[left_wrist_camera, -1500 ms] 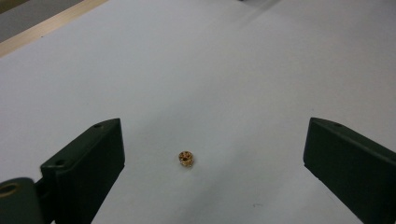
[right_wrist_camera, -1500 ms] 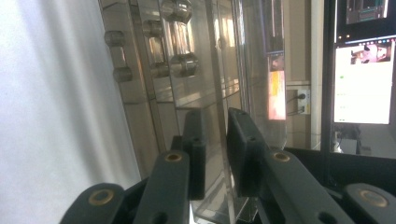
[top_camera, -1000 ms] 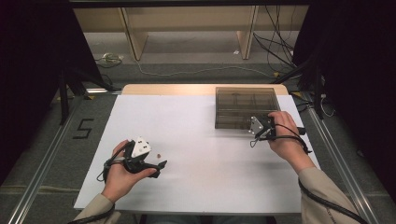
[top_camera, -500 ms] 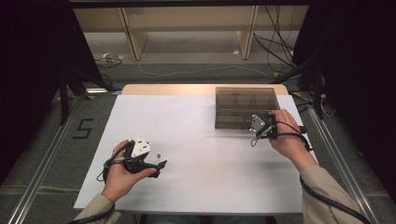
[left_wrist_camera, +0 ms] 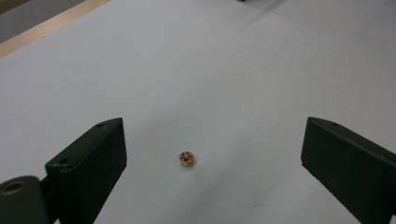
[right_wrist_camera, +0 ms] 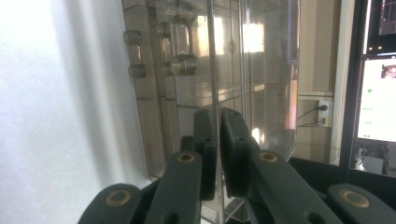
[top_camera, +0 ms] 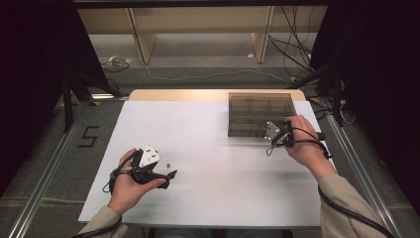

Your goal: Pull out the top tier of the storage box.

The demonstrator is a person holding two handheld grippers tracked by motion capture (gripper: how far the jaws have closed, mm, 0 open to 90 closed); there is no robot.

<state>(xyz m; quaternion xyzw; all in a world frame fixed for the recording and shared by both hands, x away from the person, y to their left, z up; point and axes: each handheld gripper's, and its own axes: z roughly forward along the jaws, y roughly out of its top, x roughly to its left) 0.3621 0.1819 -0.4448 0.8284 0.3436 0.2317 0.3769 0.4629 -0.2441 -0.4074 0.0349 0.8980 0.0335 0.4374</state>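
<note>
on the white table top the person's left gripper sits low near the front left, its two black jaws spread wide with nothing between the pads. in the left gripper view the left gripper frames a small, round, brass-coloured nut-like piece, which lies loose on the white surface between the jaws and clear of both; from the high view the same small piece rests just beyond the jaw tips. well apart, at the far right of the table, the right gripper is at the near edge of a clear, smoke-tinted plastic compartment box. in the right gripper view the right gripper has its jaws closed onto a thin transparent panel of that box, which looks like its lid, with one pad on each face.
</note>
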